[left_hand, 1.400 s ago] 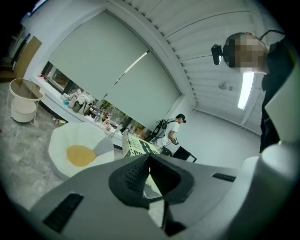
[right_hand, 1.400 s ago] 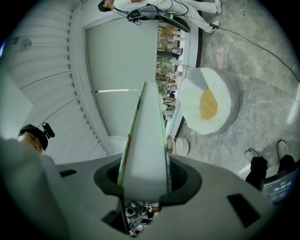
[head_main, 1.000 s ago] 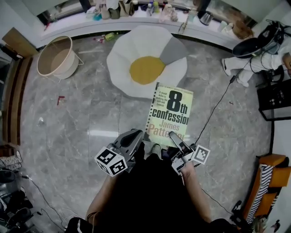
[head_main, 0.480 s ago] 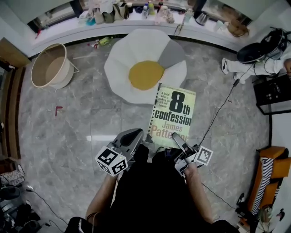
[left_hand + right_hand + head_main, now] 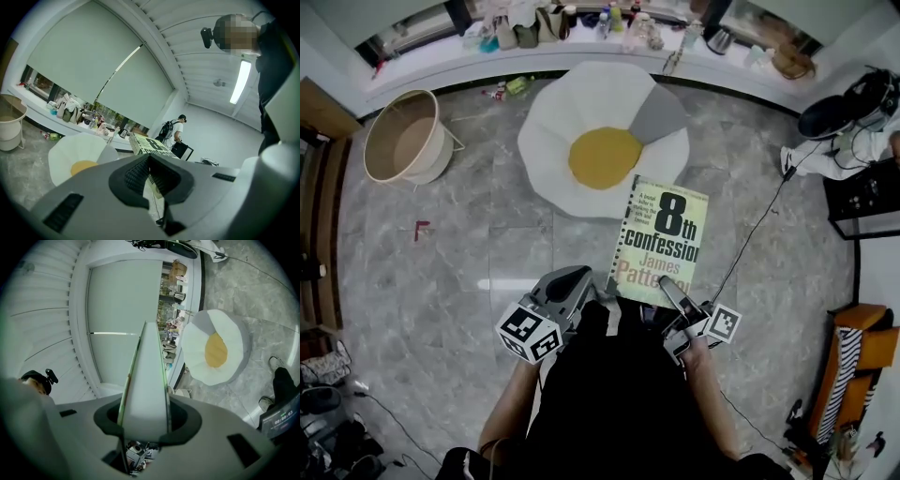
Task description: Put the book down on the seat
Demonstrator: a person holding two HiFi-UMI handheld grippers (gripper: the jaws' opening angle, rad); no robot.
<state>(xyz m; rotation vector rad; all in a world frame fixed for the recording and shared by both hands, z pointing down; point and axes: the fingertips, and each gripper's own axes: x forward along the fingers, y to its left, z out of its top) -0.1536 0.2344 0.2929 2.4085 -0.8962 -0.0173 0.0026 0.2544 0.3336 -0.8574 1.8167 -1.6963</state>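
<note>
The book, a cream paperback with large black print on its cover, is held flat above the grey floor. My right gripper is shut on its near edge. The seat is a fried-egg-shaped cushion, white with a yellow centre and a grey patch, just beyond the book's far left corner. In the right gripper view the book runs edge-on out of the right gripper, with the seat off to the right. My left gripper hangs shut and empty to the left of the book. The left gripper view shows the book past the jaws.
A beige basket stands on the floor at the far left. A windowsill with bottles and bags runs behind the seat. A black cable trails across the floor to the right. A person's legs and an orange chair are at the right.
The book and my right gripper have drifted slightly to the right and forward. The left gripper has stayed where it was. The person's legs at the right have shifted.
</note>
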